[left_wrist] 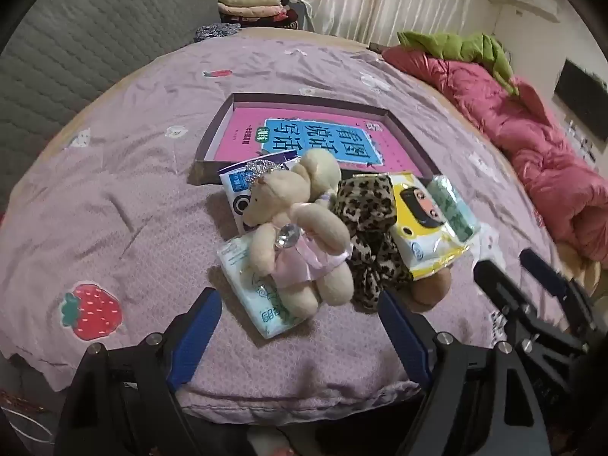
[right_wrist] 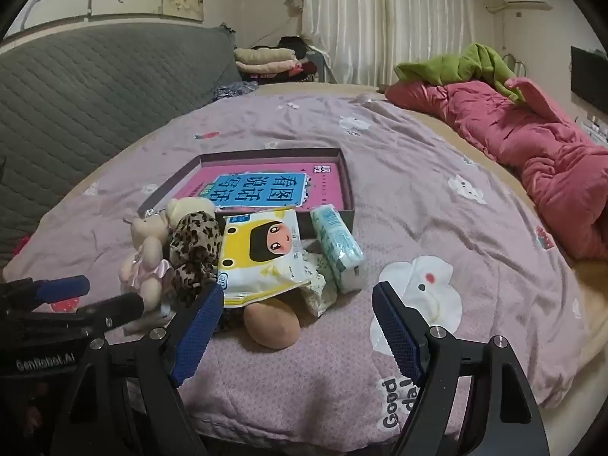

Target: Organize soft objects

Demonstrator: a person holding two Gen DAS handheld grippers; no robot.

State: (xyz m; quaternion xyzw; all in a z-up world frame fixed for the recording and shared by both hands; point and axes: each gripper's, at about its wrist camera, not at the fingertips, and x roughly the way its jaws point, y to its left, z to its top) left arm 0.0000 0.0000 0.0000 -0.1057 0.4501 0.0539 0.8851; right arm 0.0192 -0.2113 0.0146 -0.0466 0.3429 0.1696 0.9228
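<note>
Both grippers' jaws wide open and empty, left gripper, right gripper, brown plush clearer from right

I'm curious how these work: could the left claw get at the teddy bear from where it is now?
Probably yes. The left claw is open, and the teddy bear lies on top of the pile just ahead of it with nothing in between.

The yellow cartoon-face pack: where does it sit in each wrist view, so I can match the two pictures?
Left wrist: yellow cartoon-face pack right of centre, beside the leopard-print fabric.
Right wrist: the pack sits centre-left, just beyond the open right gripper.
Shared landmark: the shallow box with the pink book, directly behind the pile.
</note>
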